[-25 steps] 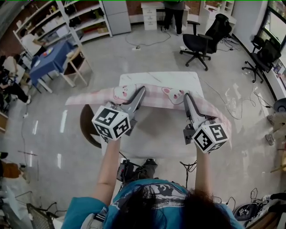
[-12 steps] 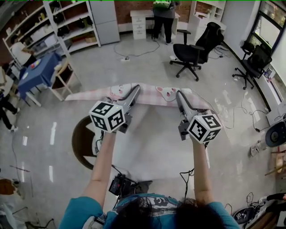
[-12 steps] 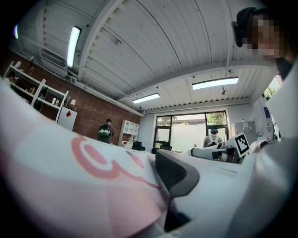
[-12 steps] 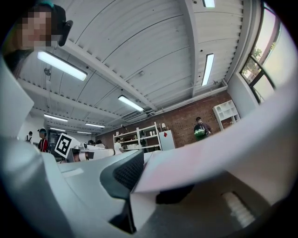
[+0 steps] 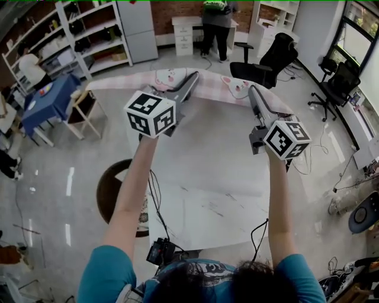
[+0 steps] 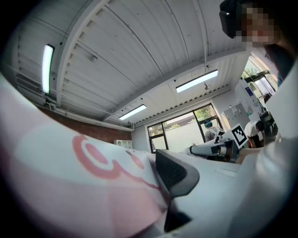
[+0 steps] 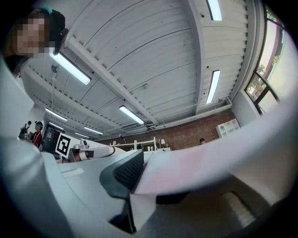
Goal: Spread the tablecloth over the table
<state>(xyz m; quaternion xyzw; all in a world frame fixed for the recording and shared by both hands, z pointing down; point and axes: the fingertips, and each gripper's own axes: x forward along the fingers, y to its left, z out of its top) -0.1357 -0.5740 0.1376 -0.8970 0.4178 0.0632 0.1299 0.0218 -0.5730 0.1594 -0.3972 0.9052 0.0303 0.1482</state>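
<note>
The pink checked tablecloth, printed with animal faces, hangs stretched in the air beyond the far side of the white marble table. My left gripper is shut on the cloth's edge left of centre. My right gripper is shut on it right of centre. The cloth's ends trail out to both sides. In the left gripper view the cloth fills the left, pinched against the dark pad of my left gripper. In the right gripper view the cloth runs out to the right from the pad of my right gripper.
Black office chairs stand beyond the table on the right, and a person stands at the back wall. Shelves, a blue-covered table and a wooden chair are at the left. A dark round stool sits by the table's left side.
Both grippers have risen and moved away from me with the cloth. It was lying over the table's far part; now it is lifted past the far edge, baring the tabletop.
</note>
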